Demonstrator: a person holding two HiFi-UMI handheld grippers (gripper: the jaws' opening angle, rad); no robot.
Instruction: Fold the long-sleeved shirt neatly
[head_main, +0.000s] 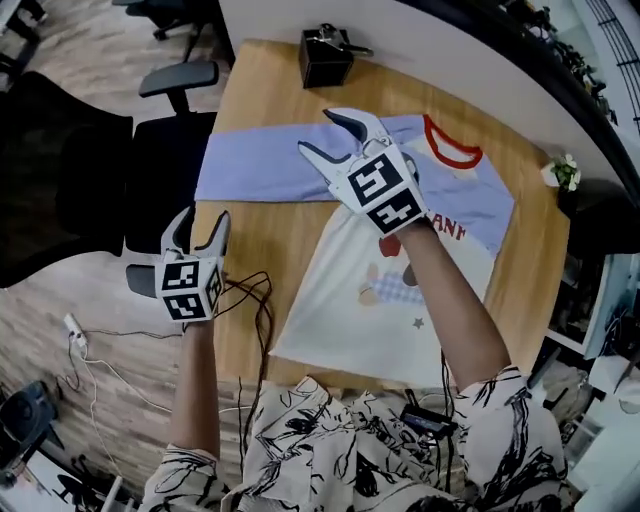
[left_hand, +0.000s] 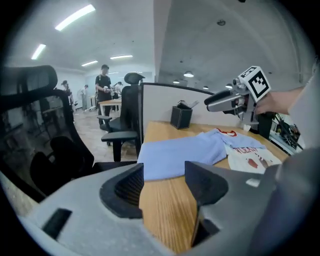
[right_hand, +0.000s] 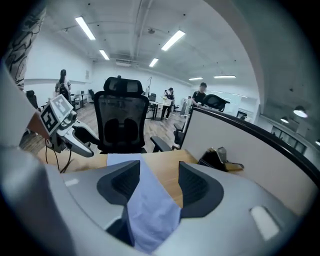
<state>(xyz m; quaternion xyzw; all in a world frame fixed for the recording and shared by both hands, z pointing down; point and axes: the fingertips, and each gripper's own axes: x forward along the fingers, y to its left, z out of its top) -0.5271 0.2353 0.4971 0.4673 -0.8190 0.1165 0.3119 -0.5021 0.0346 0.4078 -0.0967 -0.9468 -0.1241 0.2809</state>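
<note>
The long-sleeved shirt (head_main: 340, 290) lies flat on the wooden table (head_main: 250, 240), with a white body, red collar and lavender sleeves. Its left sleeve (head_main: 260, 165) stretches straight out to the table's left edge. My right gripper (head_main: 318, 132) hovers open above that sleeve near the shoulder. In the right gripper view the sleeve (right_hand: 150, 210) shows through the gap between the spread jaws (right_hand: 159, 182), untouched. My left gripper (head_main: 203, 222) is open and empty at the table's left edge, below the sleeve end. Its own view (left_hand: 162, 180) looks along bare wood toward the sleeve (left_hand: 175, 155).
A black box (head_main: 325, 58) stands at the table's far edge against a partition. Office chairs (head_main: 170, 80) stand off the table's left side. Cables (head_main: 255, 300) trail over the near left edge. A small plant (head_main: 565, 172) sits at the right.
</note>
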